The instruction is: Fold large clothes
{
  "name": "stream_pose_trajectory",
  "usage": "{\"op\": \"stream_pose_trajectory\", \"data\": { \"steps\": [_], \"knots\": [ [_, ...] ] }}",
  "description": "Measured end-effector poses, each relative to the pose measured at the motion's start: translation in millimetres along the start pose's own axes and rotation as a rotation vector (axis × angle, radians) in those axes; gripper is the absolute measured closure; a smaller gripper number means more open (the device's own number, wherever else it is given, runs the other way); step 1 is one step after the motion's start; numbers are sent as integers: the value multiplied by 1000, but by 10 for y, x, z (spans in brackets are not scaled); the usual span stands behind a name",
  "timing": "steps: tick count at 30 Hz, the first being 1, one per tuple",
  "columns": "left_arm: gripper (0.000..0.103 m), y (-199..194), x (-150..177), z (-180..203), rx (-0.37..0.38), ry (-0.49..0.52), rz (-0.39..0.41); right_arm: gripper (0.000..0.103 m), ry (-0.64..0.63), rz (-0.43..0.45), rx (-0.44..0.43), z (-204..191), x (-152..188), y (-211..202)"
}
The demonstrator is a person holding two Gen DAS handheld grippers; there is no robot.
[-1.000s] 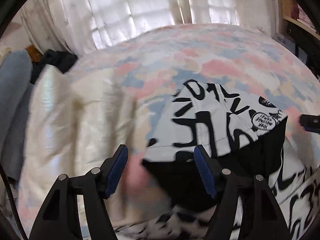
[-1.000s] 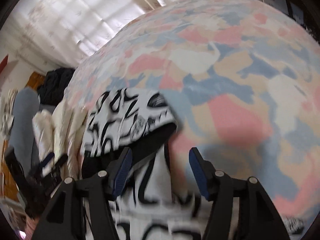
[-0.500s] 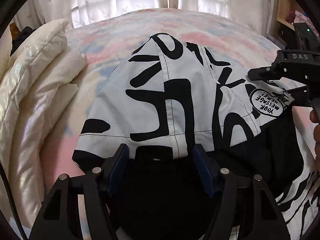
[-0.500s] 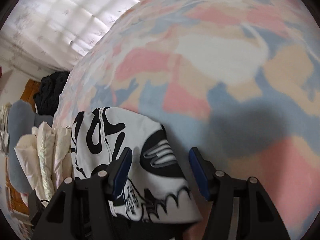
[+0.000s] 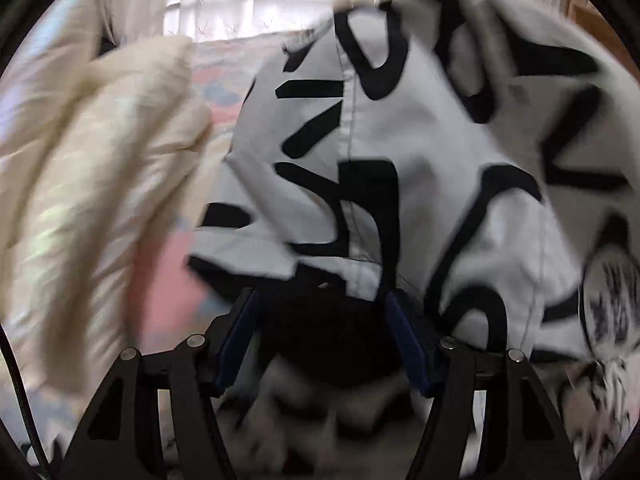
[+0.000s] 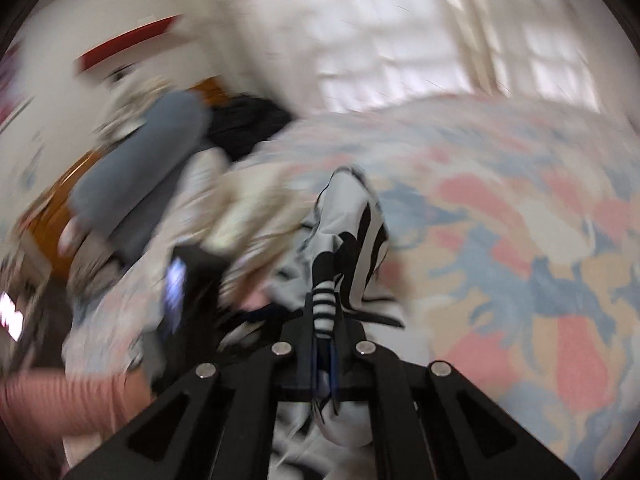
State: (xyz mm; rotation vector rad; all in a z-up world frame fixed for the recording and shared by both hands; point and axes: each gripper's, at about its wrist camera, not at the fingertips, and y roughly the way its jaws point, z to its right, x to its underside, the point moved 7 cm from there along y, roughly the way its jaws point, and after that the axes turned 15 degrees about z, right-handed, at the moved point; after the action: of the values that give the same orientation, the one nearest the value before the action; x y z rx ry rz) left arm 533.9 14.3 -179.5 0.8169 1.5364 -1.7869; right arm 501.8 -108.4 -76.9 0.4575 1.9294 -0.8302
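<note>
Spreading across the far and right side is the pastel patchwork bedspread of pink, blue and cream (image 6: pixel 520 240), with a cream quilted duvet (image 5: pixel 92 184) bunched at left. Lifted over it, the white garment with bold black lettering (image 5: pixel 420 140) blocks most of the left view; its print is too blurred to read. The right gripper (image 6: pixel 325 344) pinches a fold of it, while the left gripper (image 5: pixel 320 320) stands spread, dark fabric between its blue pads.

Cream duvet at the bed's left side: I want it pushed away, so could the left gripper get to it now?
Probably yes: the left gripper is open, and the cream duvet lies uncovered beside the garment.
</note>
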Motion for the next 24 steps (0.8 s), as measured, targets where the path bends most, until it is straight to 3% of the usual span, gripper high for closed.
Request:
{"op": "stream_pose_trajectory", "data": {
  "steps": [3, 5, 9, 10, 13, 17, 22, 24],
  "knots": [
    [39, -549, 140, -128, 34, 19, 21, 100, -105, 2, -82, -473, 188, -418],
    [39, -938, 296, -219, 49, 33, 30, 99, -182, -6, -80, -658, 377, -725],
    [39, -1665, 777, -362, 115, 28, -8, 90, -268, -39, 21, -704, 835, -1282],
    [39, -1821, 923, -386, 131, 27, -28, 83, -260, -74, 68, -662, 1006, -1414],
    [39, -2219, 1315, -424, 163, 3, -83, 68, -105, -167, 154, -525, 1525, -1763],
    [38, -2486, 1509, -376, 203, -30, -87, 64, 181, -213, 172, -424, 2045, -2052],
    [38, -2587, 1447, -403, 230, -70, -63, 62, 384, -116, 178, -537, 2169, -2253],
    [39, -2432, 1331, -420, 252, -101, -65, 59, 446, -78, 158, -577, 2104, -2242]
  ]
}}
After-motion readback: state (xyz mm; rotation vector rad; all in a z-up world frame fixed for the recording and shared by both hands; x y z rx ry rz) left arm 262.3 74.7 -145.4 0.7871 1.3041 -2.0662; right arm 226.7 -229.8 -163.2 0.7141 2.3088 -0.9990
